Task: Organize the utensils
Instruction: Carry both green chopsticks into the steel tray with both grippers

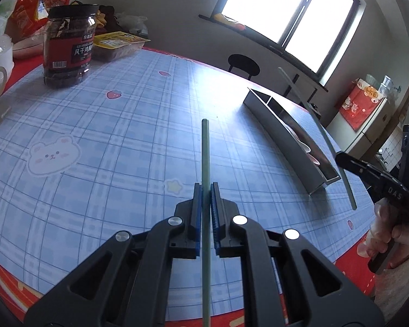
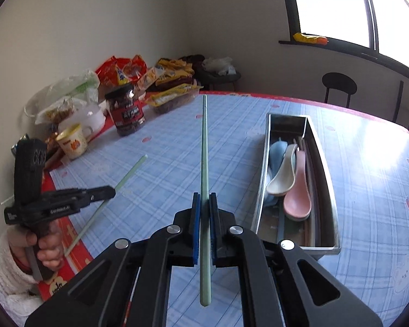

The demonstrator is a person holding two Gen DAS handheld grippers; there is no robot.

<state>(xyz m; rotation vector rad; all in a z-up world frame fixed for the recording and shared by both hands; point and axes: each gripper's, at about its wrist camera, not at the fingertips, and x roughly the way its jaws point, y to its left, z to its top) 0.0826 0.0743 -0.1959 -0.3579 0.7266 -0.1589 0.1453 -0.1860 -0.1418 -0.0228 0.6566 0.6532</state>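
My left gripper (image 1: 206, 190) is shut on a pale green chopstick (image 1: 205, 160) that points forward above the blue checked tablecloth. My right gripper (image 2: 204, 200) is shut on a second pale green chopstick (image 2: 204, 147), held above the table. A long steel utensil tray (image 2: 324, 179) lies to the right of the right gripper. It holds a blue spoon (image 2: 276, 152), a cream spoon (image 2: 282, 175), a pink spoon (image 2: 298, 199) and brown chopsticks. The tray also shows in the left wrist view (image 1: 280, 130). The left gripper with its chopstick shows at the left of the right wrist view (image 2: 106, 192).
A dark snack jar (image 1: 68, 46), a yellow mug (image 2: 72, 143), a white lidded pot (image 2: 87, 117) and several snack bags (image 2: 171, 81) crowd the table's far left corner. A black stool (image 2: 339, 84) stands beyond the far edge, under a window.
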